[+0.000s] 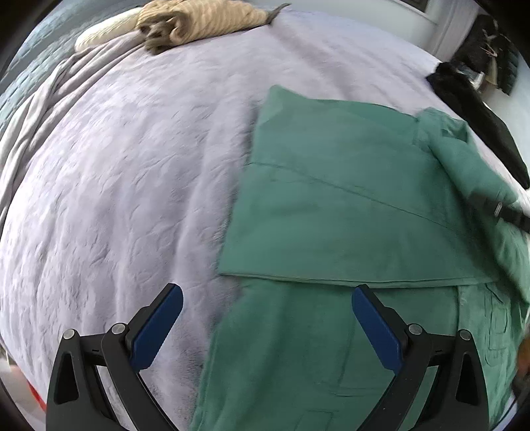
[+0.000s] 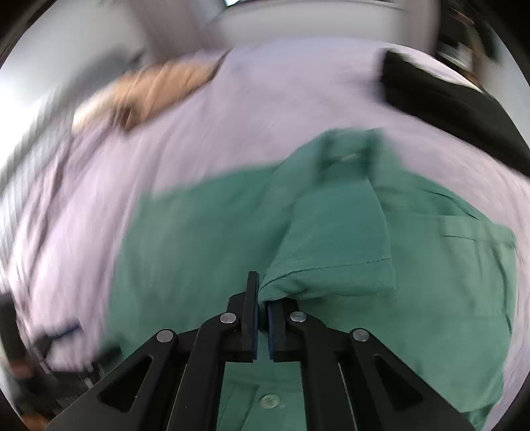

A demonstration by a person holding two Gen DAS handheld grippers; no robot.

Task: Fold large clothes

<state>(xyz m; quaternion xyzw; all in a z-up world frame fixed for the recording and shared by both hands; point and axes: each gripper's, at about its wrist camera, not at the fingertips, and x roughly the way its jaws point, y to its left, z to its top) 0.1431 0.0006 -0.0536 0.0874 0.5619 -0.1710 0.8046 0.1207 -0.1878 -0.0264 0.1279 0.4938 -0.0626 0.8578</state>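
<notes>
A green button-up shirt (image 1: 347,205) lies on a lavender bedspread (image 1: 116,165), with one side folded flat over its body. My left gripper (image 1: 267,291) hangs open above the shirt's near left edge, blue pads wide apart and nothing between them. In the right wrist view my right gripper (image 2: 261,298) is shut on the hem of the shirt's short sleeve (image 2: 334,238), which rises from the jaws and drapes over the shirt body (image 2: 198,238). A shirt button (image 2: 269,400) shows below the fingers. The right gripper's dark tip (image 1: 506,212) also appears at the right edge of the left wrist view, in the lifted sleeve.
A tan striped knit bundle (image 1: 205,20) and a cream pillow (image 1: 106,26) lie at the far end of the bed. A black garment (image 1: 477,122) lies along the bed's right edge, beyond the shirt. Grey bedding folds run down the left side (image 1: 29,109).
</notes>
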